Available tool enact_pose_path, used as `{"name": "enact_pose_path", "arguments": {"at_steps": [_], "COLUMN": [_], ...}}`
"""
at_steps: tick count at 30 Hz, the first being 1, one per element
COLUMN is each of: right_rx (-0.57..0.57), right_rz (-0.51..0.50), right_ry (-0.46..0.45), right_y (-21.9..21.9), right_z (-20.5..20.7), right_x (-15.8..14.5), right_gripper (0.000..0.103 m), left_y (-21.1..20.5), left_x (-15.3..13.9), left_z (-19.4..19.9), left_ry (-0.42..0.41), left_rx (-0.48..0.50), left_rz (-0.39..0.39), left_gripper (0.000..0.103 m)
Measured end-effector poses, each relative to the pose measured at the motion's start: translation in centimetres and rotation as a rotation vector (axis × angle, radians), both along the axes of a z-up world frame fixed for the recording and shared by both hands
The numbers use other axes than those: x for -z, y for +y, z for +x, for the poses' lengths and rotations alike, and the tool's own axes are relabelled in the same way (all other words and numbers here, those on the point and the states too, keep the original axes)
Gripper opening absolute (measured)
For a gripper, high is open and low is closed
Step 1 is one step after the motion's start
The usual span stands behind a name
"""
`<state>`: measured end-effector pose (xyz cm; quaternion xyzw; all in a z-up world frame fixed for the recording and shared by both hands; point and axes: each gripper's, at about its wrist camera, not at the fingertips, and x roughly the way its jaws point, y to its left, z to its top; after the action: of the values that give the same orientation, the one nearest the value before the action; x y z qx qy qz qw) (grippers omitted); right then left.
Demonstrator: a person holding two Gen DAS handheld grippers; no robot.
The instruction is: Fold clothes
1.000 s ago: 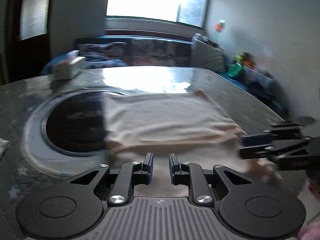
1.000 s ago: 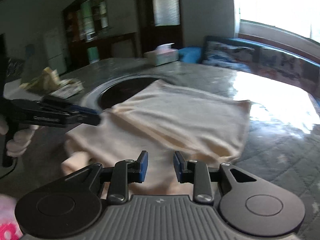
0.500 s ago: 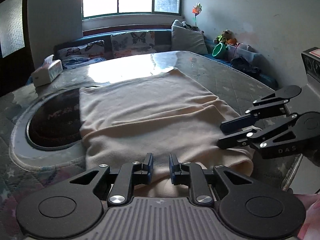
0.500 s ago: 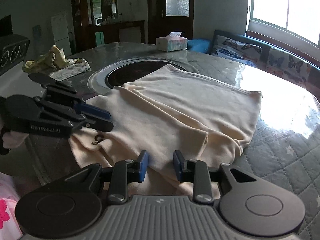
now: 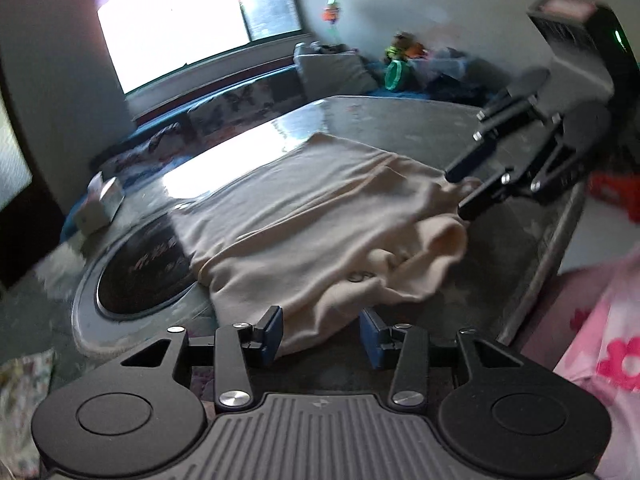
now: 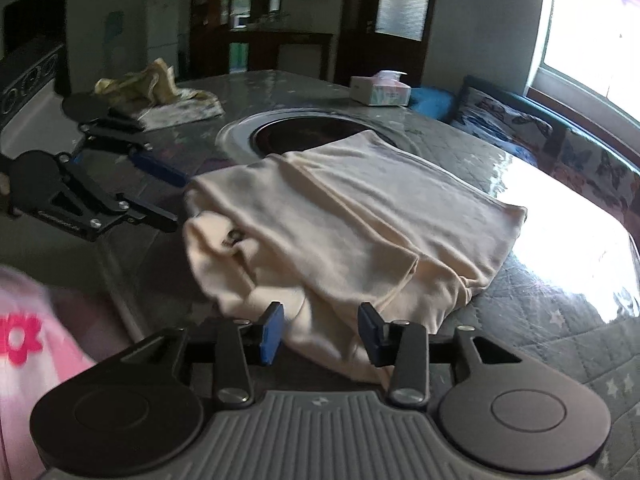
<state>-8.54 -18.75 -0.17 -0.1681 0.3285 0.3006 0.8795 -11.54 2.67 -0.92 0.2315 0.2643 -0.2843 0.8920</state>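
The cream garment (image 5: pixel 320 216) lies partly folded on the worktop (image 6: pixel 560 320), filling the middle of both views, its far part draped over the rim of a round dark inset (image 5: pixel 140 268) at centre left of the left wrist view. Its near end is bunched into loose rolls and puckers, with a small dark ring-shaped detail (image 6: pixel 232 236) showing among them. The left hand-held gripper (image 5: pixel 320 330) sits at the bottom centre of its own frame with jaws wide apart and holding nothing, the garment's near hem lying between and just beyond the blue pads (image 5: pixel 270 332). The right hand-held gripper (image 6: pixel 320 330) is likewise spread wide and empty, a lower corner of cloth lying between its pads (image 6: pixel 272 332). Judging by the soft drape and rounded creases, this is a light, limp knit that will sag and slide on the glossy worktop rather than hold a crease, so it wants pinching through all layers at an edge. The 2 near corners of the bunched end look like the best holds: 1 for each hand-held gripper, taken low against the worktop, so the end can be drawn taut before the next fold. A tissue box (image 6: pixel 380 90) stands well apart at the upper centre of the right wrist view.
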Motion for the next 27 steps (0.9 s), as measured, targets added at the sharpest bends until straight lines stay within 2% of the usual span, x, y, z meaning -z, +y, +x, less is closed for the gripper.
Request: {"name": "enact_pose_path", "arguments": {"at_steps": [4, 5, 8, 10, 13, 16, 20, 22, 24, 27], "right_rx": [-0.022, -0.026, -0.042, -0.058, -0.079, -0.108, -0.14, -0.153, -0.151, -0.123], "right_rz": [-0.044, -0.052, -0.074, -0.088, -0.108, -0.132, -0.151, -0.15, -0.138, -0.118], "right_ry": [-0.006, -0.011, -0.036, -0.055, -0.078, -0.111, -0.15, -0.161, -0.165, -0.14], "right_y": [0.2, 0.3, 0.5, 0.6, 1.0, 1.4, 2.2, 2.6, 3.0, 3.2], "right_z": [-0.7, -0.8, -1.2, -1.5, -1.7, -1.8, -1.6, -1.2, -0.5, 1.0], "right_x": [0.4, 0.5, 0.5, 0.6, 0.8, 1.1, 1.5, 1.6, 1.9, 2.2], "right_gripper": [0.046, 0.05, 0.053, 0.056, 0.06, 0.065, 0.066, 0.064, 0.058, 0.041], "left_y": [-1.4, -1.6, -1.9, -2.0, -1.9, -1.8, -1.3, -1.1, -0.9, -0.9], "left_x": [0.9, 1.0, 1.2, 1.2, 0.9, 0.4, -0.6, -1.1, -1.5, -1.7], "left_z": [0.3, 0.4, 0.6, 0.9, 1.2, 1.7, 2.6, 3.2, 3.8, 4.4], "left_ry": [-0.031, -0.035, -0.041, -0.042, -0.045, -0.048, -0.032, -0.033, -0.024, -0.012], "left_rx": [0.033, 0.039, 0.053, 0.055, 0.05, 0.041, 0.01, 0.0, -0.005, -0.008], "left_rz": [0.006, 0.002, -0.016, -0.033, -0.063, -0.09, -0.155, -0.18, -0.204, -0.225], "left_gripper": [0.046, 0.045, 0.038, 0.025, 0.014, 0.009, 0.008, 0.008, 0.008, 0.008]}}
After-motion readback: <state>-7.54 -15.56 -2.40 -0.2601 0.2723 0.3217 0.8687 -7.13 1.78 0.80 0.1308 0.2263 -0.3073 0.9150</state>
